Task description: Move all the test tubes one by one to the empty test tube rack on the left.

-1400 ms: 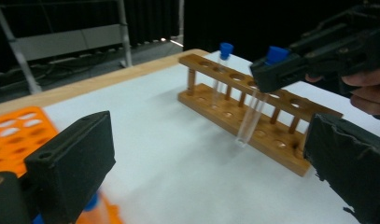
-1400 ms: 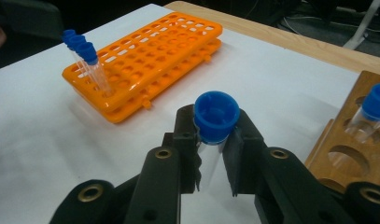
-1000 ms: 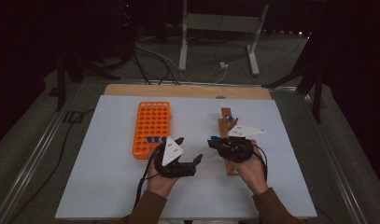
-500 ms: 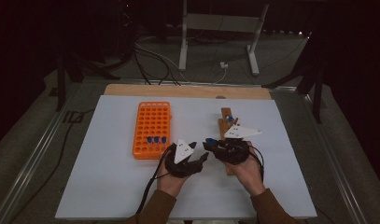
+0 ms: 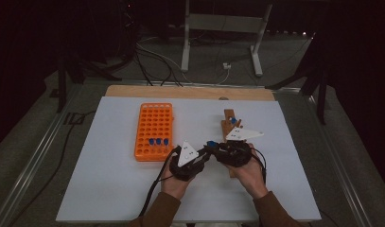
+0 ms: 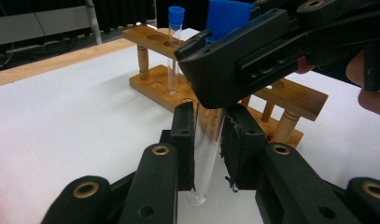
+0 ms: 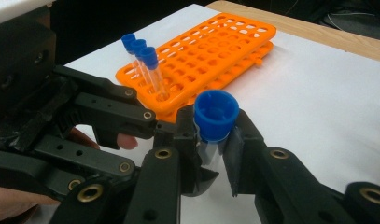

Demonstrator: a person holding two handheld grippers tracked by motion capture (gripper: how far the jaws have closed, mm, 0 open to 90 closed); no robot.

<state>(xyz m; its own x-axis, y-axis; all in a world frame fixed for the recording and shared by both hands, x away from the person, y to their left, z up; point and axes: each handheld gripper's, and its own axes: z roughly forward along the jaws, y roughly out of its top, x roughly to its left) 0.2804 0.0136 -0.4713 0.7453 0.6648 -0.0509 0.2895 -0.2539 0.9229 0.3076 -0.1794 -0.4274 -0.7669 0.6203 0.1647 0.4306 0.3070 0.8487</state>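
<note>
Glass, so the tube (image 6: pixel 207 149) is light, stiff, slick and breakable; best taken mid-barrel, gently. It hangs upright between the orange rack (image 5: pixel 153 130) and wooden stand (image 5: pixel 229 124). The right gripper (image 7: pixel 211 140) clamps it just under the blue cap (image 7: pixel 216 115); the left gripper (image 6: pixel 207 140) has just closed, seemingly pinching the lower barrel.

Right gripper view: a blue-capped test tube (image 7: pixel 214 122) is clamped just below its cap between the two black jaws of the right hand-held gripper (image 7: pixel 211 140). The left hand-held gripper (image 7: pixel 145 122) is seen alongside (its jaw tips meeting the same tube). Behind, an orange rack (image 7: pixel 215 51) carrying three blue-capped tubes (image 7: pixel 143 58) rests on the white desk (image 7: pixel 318 93).
</note>
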